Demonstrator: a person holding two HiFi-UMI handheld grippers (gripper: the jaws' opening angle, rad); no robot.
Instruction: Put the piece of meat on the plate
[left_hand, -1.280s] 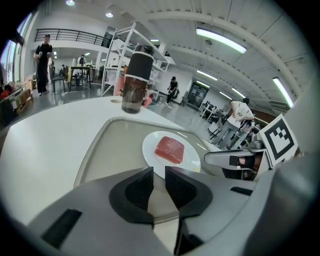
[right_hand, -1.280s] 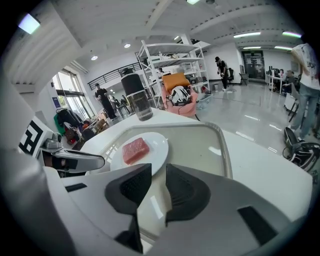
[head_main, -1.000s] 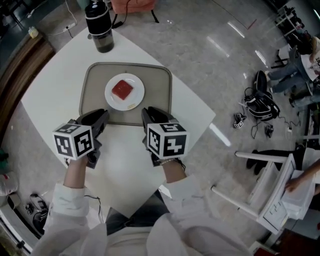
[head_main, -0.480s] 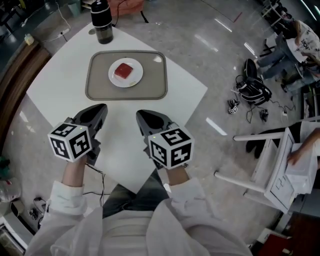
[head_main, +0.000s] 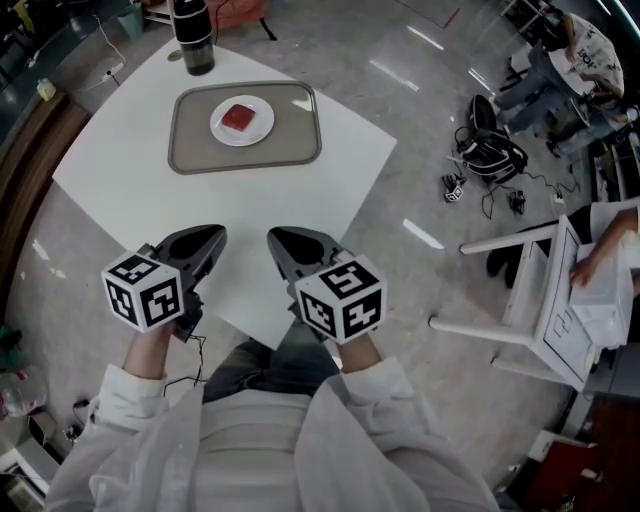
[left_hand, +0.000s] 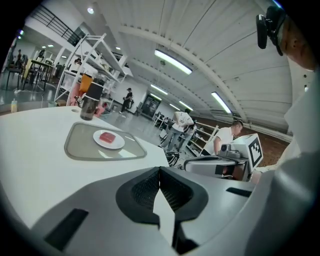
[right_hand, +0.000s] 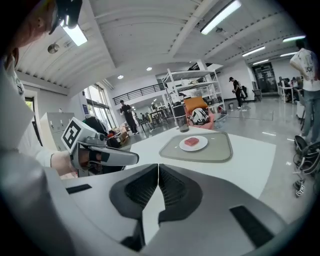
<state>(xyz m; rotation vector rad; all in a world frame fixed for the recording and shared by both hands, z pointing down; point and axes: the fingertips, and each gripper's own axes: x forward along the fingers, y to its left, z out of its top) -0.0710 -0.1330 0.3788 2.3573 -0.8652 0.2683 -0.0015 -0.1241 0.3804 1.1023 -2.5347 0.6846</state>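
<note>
Red square piece of meat (head_main: 238, 117) lies on small white round plate (head_main: 262, 131). Plate sits inside grey rectangular tray (head_main: 298, 140), far side of white table (head_main: 130, 200). Task looks done. Left gripper (left_hand: 160, 175) and right gripper (right_hand: 158, 170): jaws pressed together, nothing between. Both at near table edge, well apart from tray. Risk judged low: only fresh reach could shove tray or tip dark bottle (head_main: 192, 35) near it.

Glossy grey floor (head_main: 420, 130) is reflecting light streaks. White square table (head_main: 110, 190) is standing on it, white chair (head_main: 545, 310) sitting off to the right. Black bag (head_main: 490, 155) and cables (head_main: 500, 205) are lying nearby. Ceiling strip lights (left_hand: 172, 61) are glowing; white shelving rack (right_hand: 192, 75) is standing behind the table.
</note>
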